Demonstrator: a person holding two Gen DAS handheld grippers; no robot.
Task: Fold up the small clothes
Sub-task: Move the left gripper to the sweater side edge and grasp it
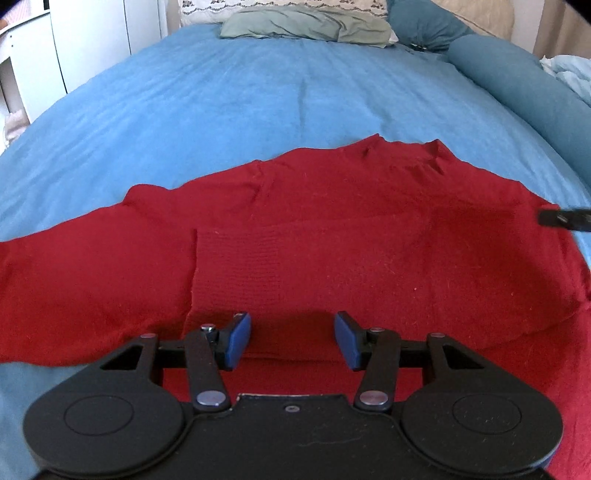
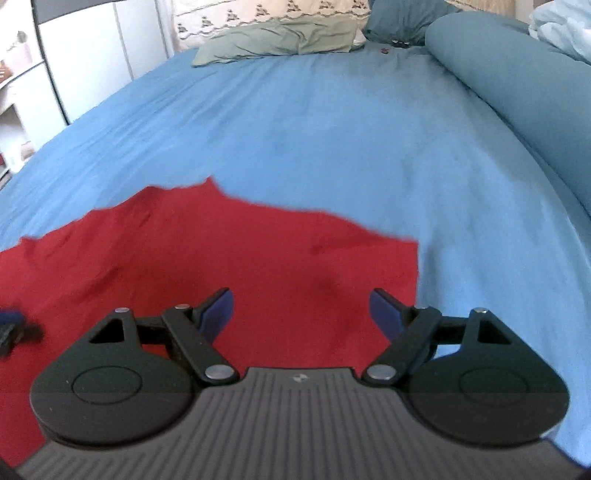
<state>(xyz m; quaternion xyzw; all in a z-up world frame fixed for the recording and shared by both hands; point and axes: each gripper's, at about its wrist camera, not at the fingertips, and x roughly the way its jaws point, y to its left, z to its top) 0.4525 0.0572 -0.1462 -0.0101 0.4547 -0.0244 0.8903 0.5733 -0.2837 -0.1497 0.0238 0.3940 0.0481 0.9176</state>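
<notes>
A red knitted sweater (image 1: 332,236) lies flat on the blue bedspread (image 1: 221,103), one sleeve stretched out to the left and the other folded across its body. My left gripper (image 1: 292,339) is open and empty, low over the sweater's near hem. My right gripper (image 2: 302,314) is open wide and empty, above the sweater's right part (image 2: 221,258), near its right edge. The tip of the right gripper shows at the right edge of the left wrist view (image 1: 561,218). A blurred bit of the left gripper shows at the left edge of the right wrist view (image 2: 14,328).
A green pillow (image 1: 306,23) and a patterned pillow (image 2: 266,14) lie at the head of the bed. A long teal bolster (image 2: 517,85) runs along the right side. White cupboards (image 1: 37,55) stand to the left of the bed.
</notes>
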